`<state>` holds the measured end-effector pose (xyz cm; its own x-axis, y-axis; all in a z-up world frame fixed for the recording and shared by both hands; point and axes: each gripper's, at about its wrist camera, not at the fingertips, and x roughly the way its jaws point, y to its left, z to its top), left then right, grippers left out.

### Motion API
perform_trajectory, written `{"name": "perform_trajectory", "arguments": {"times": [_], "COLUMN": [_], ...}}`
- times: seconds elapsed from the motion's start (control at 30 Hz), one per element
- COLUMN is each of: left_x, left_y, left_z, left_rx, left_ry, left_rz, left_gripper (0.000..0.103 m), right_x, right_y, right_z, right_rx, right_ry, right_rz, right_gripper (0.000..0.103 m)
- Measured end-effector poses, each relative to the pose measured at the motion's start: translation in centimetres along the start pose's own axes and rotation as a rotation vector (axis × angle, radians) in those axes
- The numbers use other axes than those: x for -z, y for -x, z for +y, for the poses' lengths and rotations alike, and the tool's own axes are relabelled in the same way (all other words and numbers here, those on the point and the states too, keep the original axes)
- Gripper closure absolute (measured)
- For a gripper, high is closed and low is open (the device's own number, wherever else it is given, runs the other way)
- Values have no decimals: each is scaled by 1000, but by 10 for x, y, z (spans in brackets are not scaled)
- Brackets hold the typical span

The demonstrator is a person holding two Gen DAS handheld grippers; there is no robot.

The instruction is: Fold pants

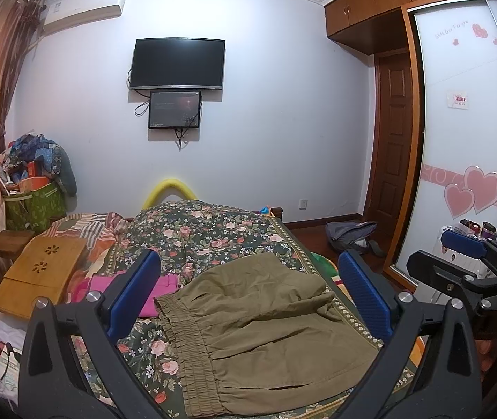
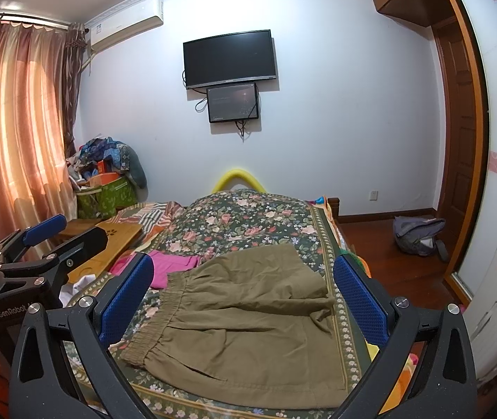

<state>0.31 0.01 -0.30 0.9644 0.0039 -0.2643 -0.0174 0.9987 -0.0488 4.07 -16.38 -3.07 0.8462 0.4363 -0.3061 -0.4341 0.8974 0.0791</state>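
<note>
While unheld — pants (image 1: 262, 331) between spread fingers (image 1: 136, 289).

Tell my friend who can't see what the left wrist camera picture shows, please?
Olive-green pants lie spread on a floral bedspread, elastic waistband toward the left, with the open left gripper above them, touching nothing. Pink clothing lies just beyond the waistband. On the far wall hangs a dark TV, and the right gripper shows at the right edge.
</note>
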Motion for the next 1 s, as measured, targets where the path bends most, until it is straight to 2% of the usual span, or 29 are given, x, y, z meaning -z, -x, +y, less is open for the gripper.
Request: {"name": "perform_trajectory", "arguments": {"times": [0.6,0.8,0.9,1.0], "left_x": [2,12,17,26], "left_y": [-4,-6,-12,-26], "left_z": [1,4,11,19], "left_rx": [-1,-22,-41,-80], "left_ry": [4,-39,-43,-46], "left_rz": [1,-21,2,60], "left_gripper": [0,0,0,0], "right_x": [-3,-2,4,14], "right_y": [0,-4,-11,-19], "right_z": [0,-10,-24,-44], "right_rx": [1,37,74,118], "right_ry": [3,13,2,-17], "right_rz": [1,1,28,68], "right_gripper": [1,1,1,1]}}
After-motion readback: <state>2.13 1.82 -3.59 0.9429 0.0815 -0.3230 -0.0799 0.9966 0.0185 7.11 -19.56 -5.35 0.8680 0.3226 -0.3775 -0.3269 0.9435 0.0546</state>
